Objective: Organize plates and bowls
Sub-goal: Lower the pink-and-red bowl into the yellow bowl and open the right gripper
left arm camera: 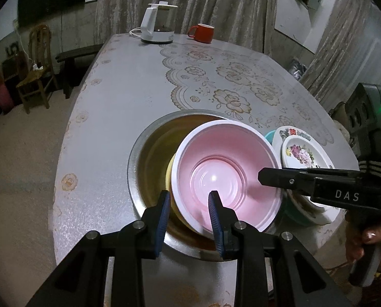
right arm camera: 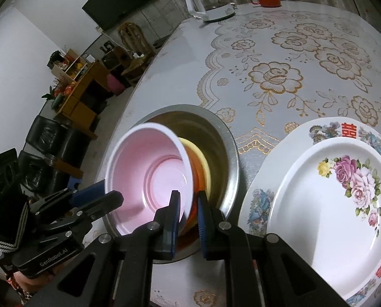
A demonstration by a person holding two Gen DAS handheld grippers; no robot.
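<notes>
Both the left gripper (left arm camera: 189,206) and the right gripper (right arm camera: 188,209) pinch the thin rim of the light, slippery pink plastic bowl (left arm camera: 223,176), which could easily slide.

Both wrist views look steeply down, close over the metal basin (left arm camera: 139,158) (right arm camera: 226,158): left camera from its near-left, right from near-right; both share it and kettle (left arm camera: 156,25) (right arm camera: 208,2) beyond

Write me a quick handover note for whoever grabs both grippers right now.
Left gripper: jaws shut on the near rim of the pink bowl.
Right gripper: jaws shut on the same bowl's opposite rim.
Pink bowl is tilted, over a yellow bowl inside the metal basin.
Two floral plates already stacked beside the basin.
Left: seat the pink bowl, release.
</notes>
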